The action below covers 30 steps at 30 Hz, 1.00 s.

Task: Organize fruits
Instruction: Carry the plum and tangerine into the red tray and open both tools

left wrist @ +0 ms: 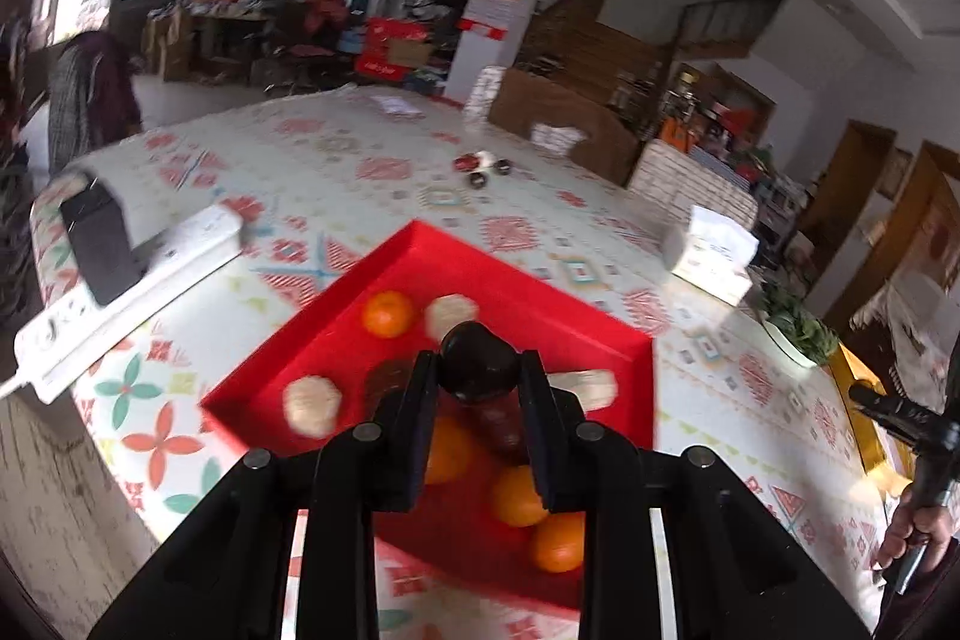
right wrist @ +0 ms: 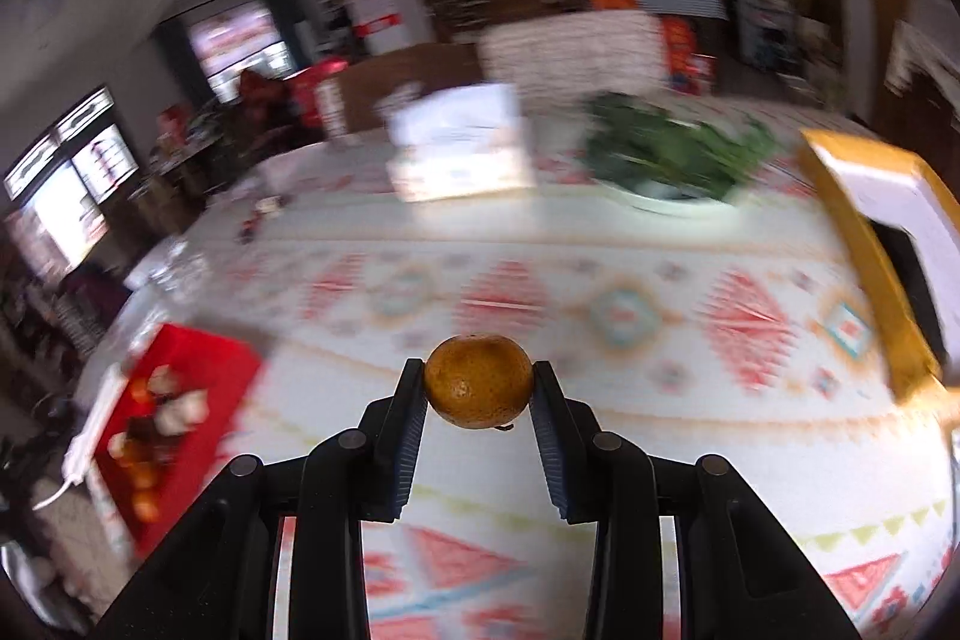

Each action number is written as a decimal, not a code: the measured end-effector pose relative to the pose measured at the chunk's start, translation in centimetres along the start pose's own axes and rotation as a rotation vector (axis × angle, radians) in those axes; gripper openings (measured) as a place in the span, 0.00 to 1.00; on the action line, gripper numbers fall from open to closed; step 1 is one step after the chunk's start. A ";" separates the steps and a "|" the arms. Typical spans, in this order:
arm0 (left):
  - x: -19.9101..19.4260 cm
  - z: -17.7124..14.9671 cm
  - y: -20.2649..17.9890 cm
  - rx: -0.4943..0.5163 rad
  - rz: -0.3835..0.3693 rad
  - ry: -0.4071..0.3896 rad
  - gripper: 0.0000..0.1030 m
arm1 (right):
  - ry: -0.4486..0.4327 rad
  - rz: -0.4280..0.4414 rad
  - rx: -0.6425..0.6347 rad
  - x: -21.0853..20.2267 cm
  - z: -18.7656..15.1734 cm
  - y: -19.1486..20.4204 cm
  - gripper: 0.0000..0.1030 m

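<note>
My left gripper (left wrist: 478, 370) is shut on a dark, almost black round fruit (left wrist: 478, 361) held above the red tray (left wrist: 420, 250). The tray holds several oranges (left wrist: 388, 313) and pale lumpy fruits (left wrist: 312, 405). My right gripper (right wrist: 478, 391) is shut on an orange (right wrist: 478, 381), lifted over the patterned tablecloth. In the right wrist view the red tray (right wrist: 198, 358) lies at the far left with fruit in it. At the right edge of the left wrist view a hand grips the other gripper's black handle (left wrist: 912, 424).
A white power strip (left wrist: 132, 280) with a black adapter lies left of the tray. A tissue box (right wrist: 456, 142), a bowl of greens (right wrist: 672, 160) and a yellow-rimmed box (right wrist: 870, 250) stand further back. A small toy car (left wrist: 480, 166) sits mid-table.
</note>
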<state>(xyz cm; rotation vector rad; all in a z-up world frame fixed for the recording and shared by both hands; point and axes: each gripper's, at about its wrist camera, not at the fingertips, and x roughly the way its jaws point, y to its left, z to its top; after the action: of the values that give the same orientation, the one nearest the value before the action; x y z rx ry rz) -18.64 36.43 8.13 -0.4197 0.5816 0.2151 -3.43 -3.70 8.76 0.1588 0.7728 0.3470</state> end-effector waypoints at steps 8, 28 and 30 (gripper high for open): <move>1.1 -0.7 2.5 -0.020 0.017 0.037 0.25 | 0.136 0.232 -0.144 4.7 -1.0 12.9 0.37; 4.7 -1.2 4.3 -0.033 0.015 0.103 0.25 | 0.351 0.390 -0.314 14.7 -3.5 27.6 0.37; 5.0 -1.1 4.5 -0.035 0.018 0.107 0.25 | 0.368 0.418 -0.313 14.2 -4.4 27.6 0.37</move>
<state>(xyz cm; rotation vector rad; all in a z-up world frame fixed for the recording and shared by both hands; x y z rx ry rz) -16.50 40.35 2.98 -0.4616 0.6875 0.2211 -3.92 27.28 3.70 -0.0437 1.0364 0.9061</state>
